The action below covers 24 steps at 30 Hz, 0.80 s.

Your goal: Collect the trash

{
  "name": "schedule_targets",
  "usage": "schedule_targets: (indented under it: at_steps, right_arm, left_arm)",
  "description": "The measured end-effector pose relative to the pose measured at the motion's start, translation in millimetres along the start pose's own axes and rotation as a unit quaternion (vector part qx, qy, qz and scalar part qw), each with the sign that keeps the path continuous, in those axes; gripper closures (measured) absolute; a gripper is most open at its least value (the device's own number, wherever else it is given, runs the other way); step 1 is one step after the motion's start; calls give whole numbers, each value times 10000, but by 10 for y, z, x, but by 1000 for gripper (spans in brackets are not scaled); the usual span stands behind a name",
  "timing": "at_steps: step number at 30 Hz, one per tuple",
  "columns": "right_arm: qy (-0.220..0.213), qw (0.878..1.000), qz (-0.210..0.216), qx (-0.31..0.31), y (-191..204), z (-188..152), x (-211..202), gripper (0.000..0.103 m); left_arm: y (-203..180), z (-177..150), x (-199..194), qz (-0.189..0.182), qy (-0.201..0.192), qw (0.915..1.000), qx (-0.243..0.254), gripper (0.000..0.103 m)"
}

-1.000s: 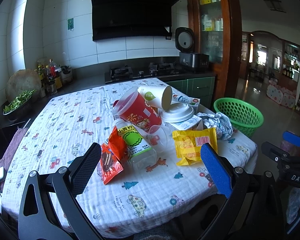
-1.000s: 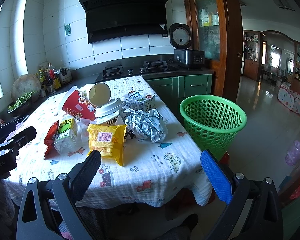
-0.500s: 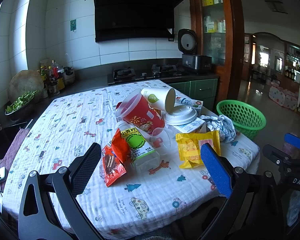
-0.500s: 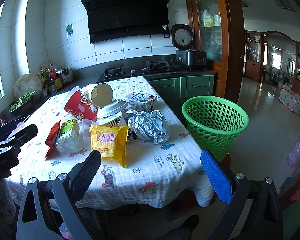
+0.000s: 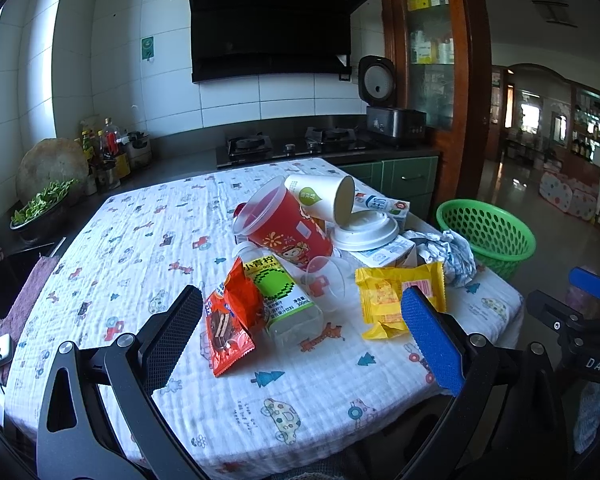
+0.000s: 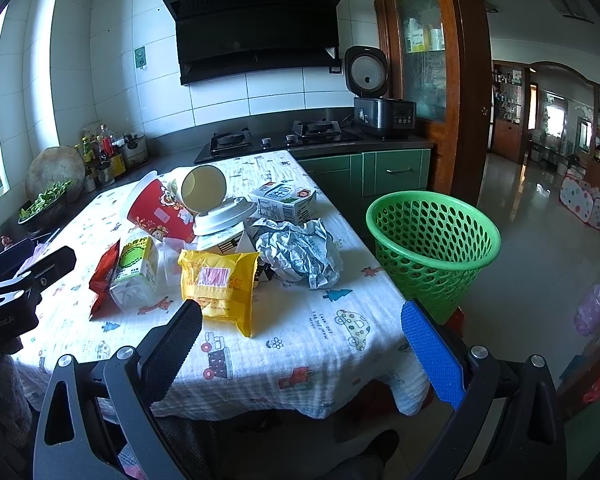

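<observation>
Home kitchen, black range hood point(image 5: 274, 20) top centre, gas hob point(image 5: 290, 146) below it, rice cooker point(image 6: 374, 94) right of centre, white wall tiles point(image 5: 284, 94)

Cloth-covered table point(image 5: 140, 240) under littered wrappers point(image 5: 396, 300)

On the bench point(image 5: 112, 264) the trash lies in one cluster: the snack packet point(image 5: 230, 322) leftmost, the bottle point(image 5: 284, 300) touching its right side, then the clear cup point(image 5: 326, 280) and the flat wrapper point(image 5: 396, 300). Behind them a tub point(image 5: 288, 228) lies tipped with a paper cup point(image 5: 324, 200) leaning over a lid point(image 5: 366, 232). Crumpled paper point(image 6: 300, 252) sits right of the wrapper, and the basket point(image 6: 432, 248) stands on the floor beyond the bench's right edge.
</observation>
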State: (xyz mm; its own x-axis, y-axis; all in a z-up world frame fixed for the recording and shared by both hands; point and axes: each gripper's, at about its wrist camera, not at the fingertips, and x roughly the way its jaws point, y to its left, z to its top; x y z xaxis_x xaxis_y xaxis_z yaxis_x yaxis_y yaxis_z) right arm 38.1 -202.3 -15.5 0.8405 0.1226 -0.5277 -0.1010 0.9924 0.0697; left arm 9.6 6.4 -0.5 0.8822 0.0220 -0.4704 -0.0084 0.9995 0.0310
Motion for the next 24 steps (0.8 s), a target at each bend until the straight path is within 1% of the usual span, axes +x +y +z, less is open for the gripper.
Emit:
schedule_targets:
  at_steps: [9, 24]
  right_arm:
    - [12, 10000, 27, 1, -11, 12, 51, 6]
    - [121, 9999, 116, -41, -32, 104, 248, 7]
  left_arm:
    - [21, -2, 74, 27, 25, 10000, -23, 5]
    - [72, 28, 242, -4, 161, 9999, -34, 5]
